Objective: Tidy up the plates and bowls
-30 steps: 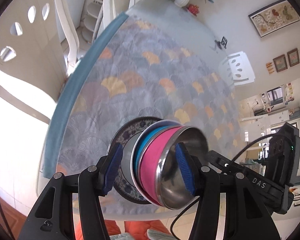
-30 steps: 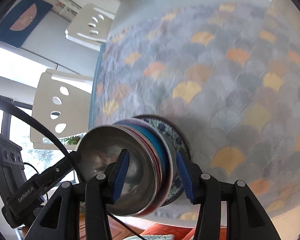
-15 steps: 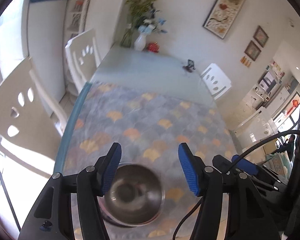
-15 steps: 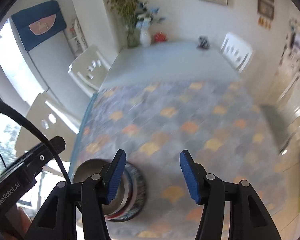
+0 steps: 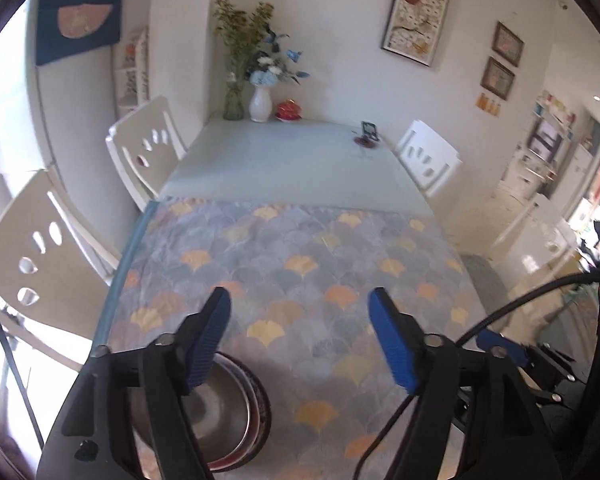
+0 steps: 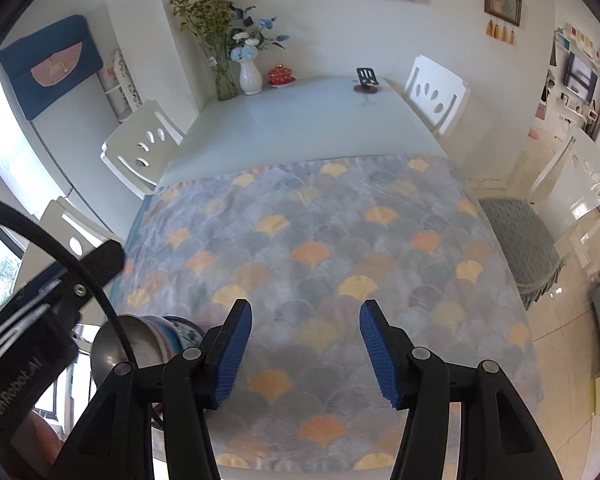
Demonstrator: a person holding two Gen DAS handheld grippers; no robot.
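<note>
Bowls and plates sit nested in one stack [image 5: 224, 412] at the near left edge of the table [image 5: 284, 156], on the fan-patterned cloth [image 5: 300, 280]. A steel bowl [image 6: 116, 344] is on top, coloured rims show beneath it, and a dark patterned plate [image 6: 186, 336] is at the bottom. The left tongs [image 5: 300, 336] hang above it with the stack just below and behind their left finger; their jaws are opening and only cloth shows between the blue pads [image 5: 392, 344]. The right tongs [image 6: 306, 350] are spread too, holding nothing, with the stack off to their left, apart from the pads. Far beyond both pairs, a white vase [image 6: 250, 76] of flowers stands at the table's far end, with white chairs [image 5: 148, 152] alongside.
</note>
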